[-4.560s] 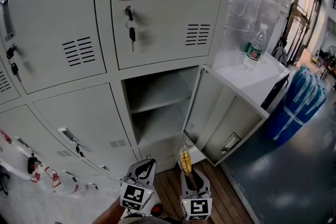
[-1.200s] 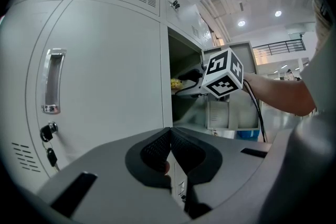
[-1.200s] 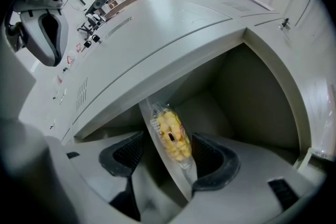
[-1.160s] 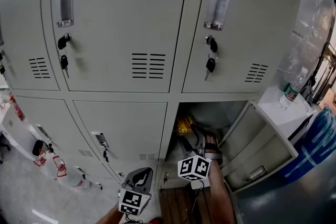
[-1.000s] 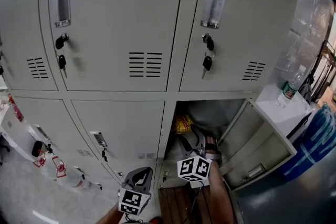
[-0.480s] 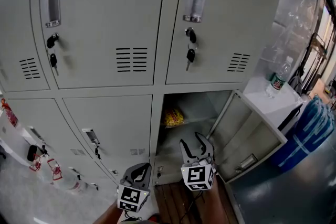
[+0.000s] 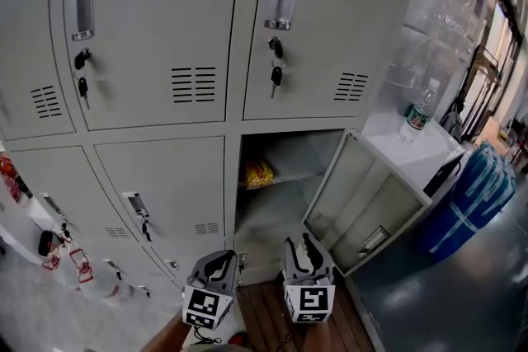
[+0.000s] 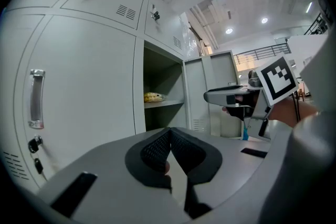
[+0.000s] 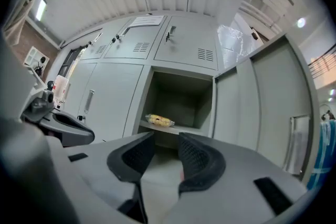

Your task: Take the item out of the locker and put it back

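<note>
Snack packet (image 7: 257,174) lies on the shelf (image 7: 289,176) of the open locker (image 7: 289,148). I see my right gripper (image 7: 300,243) outside it, empty, its jaws just narrowed but still apart. My left gripper (image 7: 216,261) is closed on nothing.

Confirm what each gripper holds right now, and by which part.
Nothing held. Right gripper: fingers apart, just been closing, nothing between them. Left gripper: fingers together, empty. Yellow snack packet lies on the locker shelf.
</note>
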{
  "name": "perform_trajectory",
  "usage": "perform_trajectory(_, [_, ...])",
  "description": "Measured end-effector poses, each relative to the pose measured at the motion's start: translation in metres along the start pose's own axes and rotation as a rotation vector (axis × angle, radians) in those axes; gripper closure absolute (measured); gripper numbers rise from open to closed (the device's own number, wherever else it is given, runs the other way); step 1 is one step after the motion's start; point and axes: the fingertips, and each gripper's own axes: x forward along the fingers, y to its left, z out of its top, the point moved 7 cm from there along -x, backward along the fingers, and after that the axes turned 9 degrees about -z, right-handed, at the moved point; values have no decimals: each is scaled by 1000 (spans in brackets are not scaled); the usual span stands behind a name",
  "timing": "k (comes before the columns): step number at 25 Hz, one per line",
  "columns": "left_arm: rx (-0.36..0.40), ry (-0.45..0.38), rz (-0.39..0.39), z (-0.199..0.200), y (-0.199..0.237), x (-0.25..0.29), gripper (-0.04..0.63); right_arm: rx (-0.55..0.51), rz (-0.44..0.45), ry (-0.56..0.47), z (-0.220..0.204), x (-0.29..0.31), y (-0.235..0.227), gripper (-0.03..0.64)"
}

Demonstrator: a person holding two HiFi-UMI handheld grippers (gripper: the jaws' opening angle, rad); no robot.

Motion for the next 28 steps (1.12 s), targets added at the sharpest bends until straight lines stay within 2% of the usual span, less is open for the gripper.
perform_trajectory(10, [11,-2,-6,3,-33,-26,574,115,-7,30,-24,-72,12,571])
perform_trajectory(28, [-19,22,40,-19,-114,-111,574,128,42,101,-52,-200,32,594])
